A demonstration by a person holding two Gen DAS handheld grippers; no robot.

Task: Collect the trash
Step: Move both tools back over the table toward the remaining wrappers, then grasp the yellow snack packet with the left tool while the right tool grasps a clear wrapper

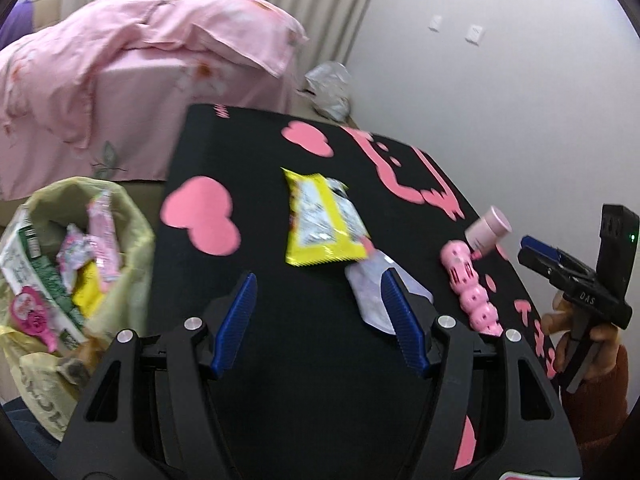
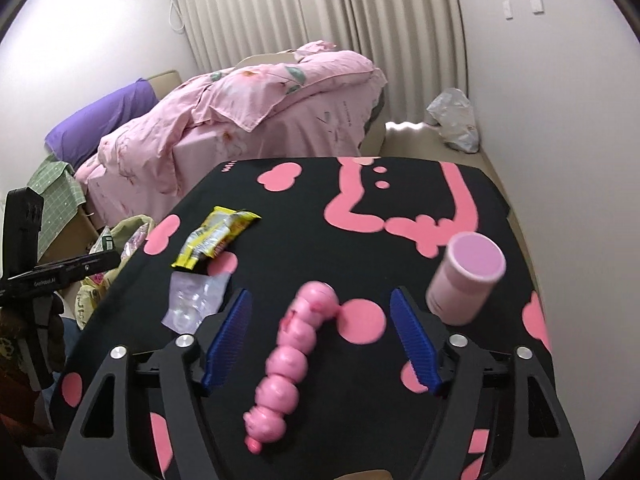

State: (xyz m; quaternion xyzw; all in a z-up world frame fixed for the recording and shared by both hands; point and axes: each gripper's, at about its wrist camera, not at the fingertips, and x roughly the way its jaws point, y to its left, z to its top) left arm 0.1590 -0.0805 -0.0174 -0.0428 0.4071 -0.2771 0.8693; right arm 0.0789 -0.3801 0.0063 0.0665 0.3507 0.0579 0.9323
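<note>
Left wrist view showed our left hand-held gripper [image 1: 318,320] with its blue jaws spread wide and nothing between them, hovering over the black surface [image 1: 256,152] with pink shapes. The yellow wrapper [image 1: 324,220] lay flat at the centre of the frame, and a clear plastic wrapper [image 1: 366,290] lay just below it, partly behind the right jaw. At the lower left, beside the surface edge, stood the yellow trash bag [image 1: 132,236], already holding several wrappers.

In the right wrist view our right hand-held gripper [image 2: 320,340] was also open and empty, its jaws framing the pink beaded toy [image 2: 286,364] without pressing on it. A pink cylindrical container [image 2: 466,280] stood tilted at the right of the frame.

We judged the next pick to be one of the two wrappers on the surface. To do it well, we thought we should bring the jaws down over a raised or crinkled edge, since both pieces lay flat and thin, close fully before lifting, and carry the piece well over the bag's mouth before releasing. Whether the toy and container counted as trash we could not tell.
</note>
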